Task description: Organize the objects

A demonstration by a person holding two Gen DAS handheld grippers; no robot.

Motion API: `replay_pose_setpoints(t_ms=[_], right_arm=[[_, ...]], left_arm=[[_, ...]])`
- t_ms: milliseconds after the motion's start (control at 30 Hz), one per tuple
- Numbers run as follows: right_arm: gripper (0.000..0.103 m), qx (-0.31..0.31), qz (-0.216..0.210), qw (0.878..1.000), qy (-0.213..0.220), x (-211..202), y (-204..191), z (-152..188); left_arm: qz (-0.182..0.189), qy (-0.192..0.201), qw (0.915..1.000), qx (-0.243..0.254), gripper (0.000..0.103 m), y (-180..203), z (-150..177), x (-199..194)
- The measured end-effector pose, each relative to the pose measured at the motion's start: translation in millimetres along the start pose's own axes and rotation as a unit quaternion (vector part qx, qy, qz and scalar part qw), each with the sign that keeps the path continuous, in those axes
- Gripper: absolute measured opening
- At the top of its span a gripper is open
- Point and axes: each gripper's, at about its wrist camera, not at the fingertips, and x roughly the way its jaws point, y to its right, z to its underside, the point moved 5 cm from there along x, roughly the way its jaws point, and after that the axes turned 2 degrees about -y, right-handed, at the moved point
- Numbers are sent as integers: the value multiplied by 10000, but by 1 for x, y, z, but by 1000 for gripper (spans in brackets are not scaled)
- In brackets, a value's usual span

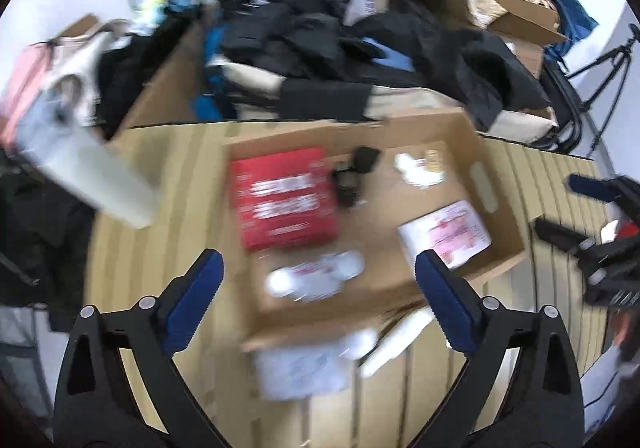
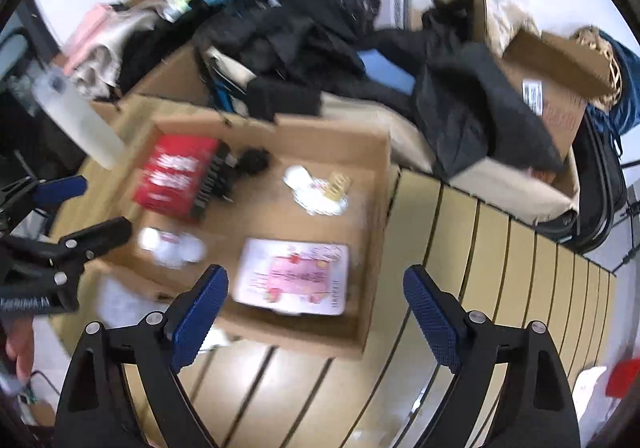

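We see both tongs spread and empty: the left gripper (image 1: pixel 316 280) and right gripper (image 2: pixel 316 294) hang low in frame above the cardboard box (image 1: pixel 500 207) at centre. It already holds a red box (image 1: pixel 284 199) and a pink-printed card (image 2: pixel 296 276); white packets (image 1: pixel 300 368) outside its lower edge seem left to sort

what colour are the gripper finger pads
Blue, on black arms; the pads show sharpest in the right wrist view.
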Motion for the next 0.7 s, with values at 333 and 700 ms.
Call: replay_pose_setpoints(t_ms=[333, 700], right_arm=[[92, -124, 252, 9979, 587, -99, -45, 36], [92, -430, 93, 9870, 1544, -155, -98, 151]], left_arm=[[-58, 414, 9988, -242, 102, -33, 62, -112], [-244, 1172, 9920, 398, 103, -10, 186, -170]])
